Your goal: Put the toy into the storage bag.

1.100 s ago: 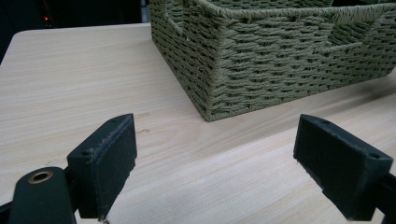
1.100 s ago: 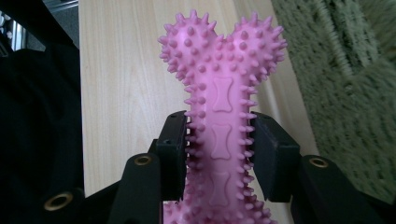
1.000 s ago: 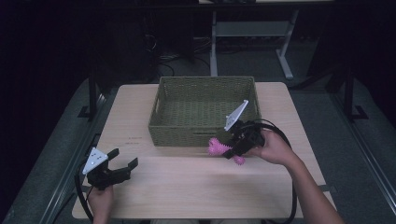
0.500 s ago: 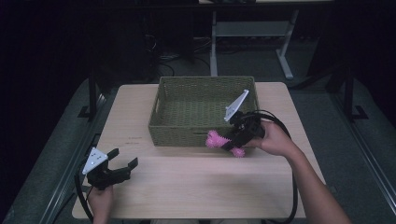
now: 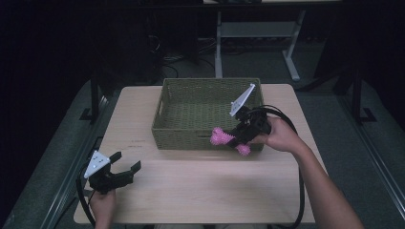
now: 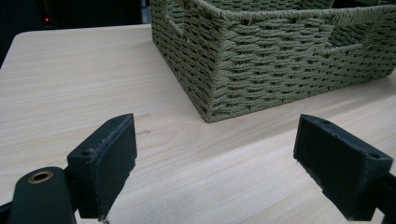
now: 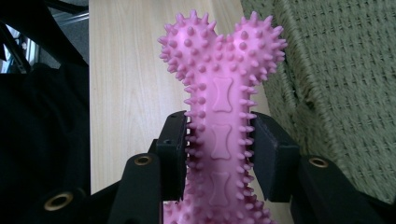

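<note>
I see a pale wooden table [image 5: 200, 191] with a green woven basket [image 5: 191, 112] sitting on its far half, and I place everything else against that basket. The basket is rectangular, with a cut-out handle hole in its left end wall; in the left gripper view its near corner [image 6: 210, 93] stands on the wood just ahead of the jaws.

At the basket's near right corner I have the right gripper [image 5: 237, 137], held in a hand [image 5: 277, 136] with its black cable looping back toward the table's near edge. Its jaws are clamped on the shaft of a pink spiky bone-shaped chew toy [image 5: 229, 140], which hangs in front of the basket's near wall, outside it, off the tabletop. In the right gripper view the toy [image 7: 222, 107] stands up between the two black pads, knobbed end on top, with the basket wall beside it.

Well away from the basket, toward the table's near left corner, my left gripper [image 5: 128, 168] sits low over the wood, jaws spread wide with nothing between them [image 6: 215, 177].
</note>
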A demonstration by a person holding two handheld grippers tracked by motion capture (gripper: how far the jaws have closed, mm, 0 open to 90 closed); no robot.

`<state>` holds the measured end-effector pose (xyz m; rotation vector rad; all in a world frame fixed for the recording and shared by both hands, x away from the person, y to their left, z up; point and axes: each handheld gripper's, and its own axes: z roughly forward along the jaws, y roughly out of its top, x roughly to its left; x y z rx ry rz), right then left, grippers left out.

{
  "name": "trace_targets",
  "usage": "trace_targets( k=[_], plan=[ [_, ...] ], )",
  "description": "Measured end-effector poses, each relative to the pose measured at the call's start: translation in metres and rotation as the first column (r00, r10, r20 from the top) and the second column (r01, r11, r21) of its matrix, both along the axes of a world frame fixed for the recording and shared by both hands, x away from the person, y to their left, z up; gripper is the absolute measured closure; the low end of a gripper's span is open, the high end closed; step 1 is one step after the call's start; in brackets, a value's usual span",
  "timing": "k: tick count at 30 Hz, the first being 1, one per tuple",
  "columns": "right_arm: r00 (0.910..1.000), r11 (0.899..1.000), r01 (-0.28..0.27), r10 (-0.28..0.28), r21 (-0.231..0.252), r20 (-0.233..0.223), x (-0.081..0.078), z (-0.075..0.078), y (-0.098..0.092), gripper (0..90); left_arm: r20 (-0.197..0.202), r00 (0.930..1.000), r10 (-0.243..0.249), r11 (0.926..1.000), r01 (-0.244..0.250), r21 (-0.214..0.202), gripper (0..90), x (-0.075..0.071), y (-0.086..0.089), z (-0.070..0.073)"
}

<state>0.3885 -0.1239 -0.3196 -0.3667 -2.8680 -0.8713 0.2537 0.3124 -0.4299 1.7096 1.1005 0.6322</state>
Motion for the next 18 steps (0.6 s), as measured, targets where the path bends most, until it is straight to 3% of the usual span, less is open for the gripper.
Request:
trace_targets(
  k=[18],
  plan=[
    [0.9999, 1.000, -0.015, 0.015, -0.002, 0.000, 0.016, 0.015, 0.006, 58.2, 0.003, 1.0000, 0.002, 1.0000, -0.002, -0.006, 12.8, 0.000, 0.001, 0.001]
  ],
)
